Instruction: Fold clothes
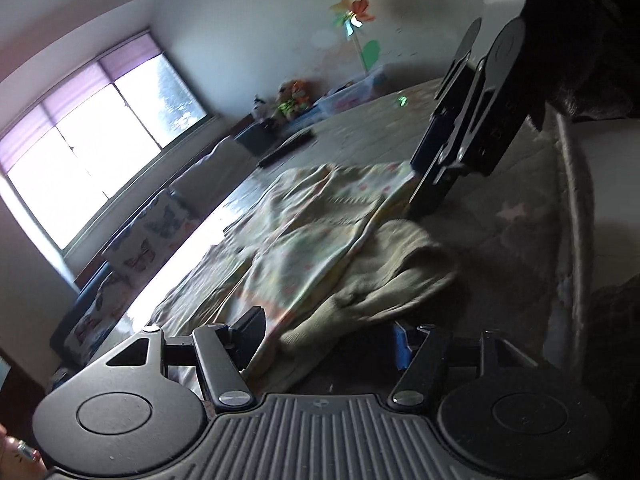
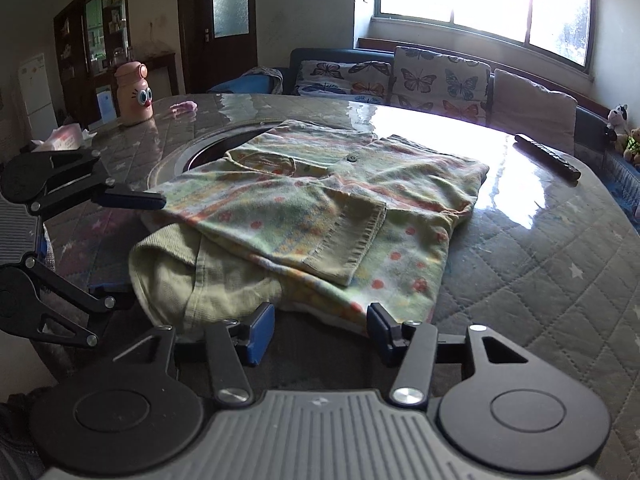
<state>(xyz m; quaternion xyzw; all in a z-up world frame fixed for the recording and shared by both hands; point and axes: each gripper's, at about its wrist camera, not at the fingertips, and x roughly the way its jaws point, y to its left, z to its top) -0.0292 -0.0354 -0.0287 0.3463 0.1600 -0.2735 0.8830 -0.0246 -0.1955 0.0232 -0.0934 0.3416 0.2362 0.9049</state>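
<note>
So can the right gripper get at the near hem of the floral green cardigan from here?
Probably yes: the right gripper is open, its fingers straddling the hem of the floral green cardigan, with nothing between them.

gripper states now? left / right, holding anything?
Left gripper: open, straddling the near edge of the floral shirt, not clamped.
Right gripper: open, empty, at the shirt's hem.
</note>
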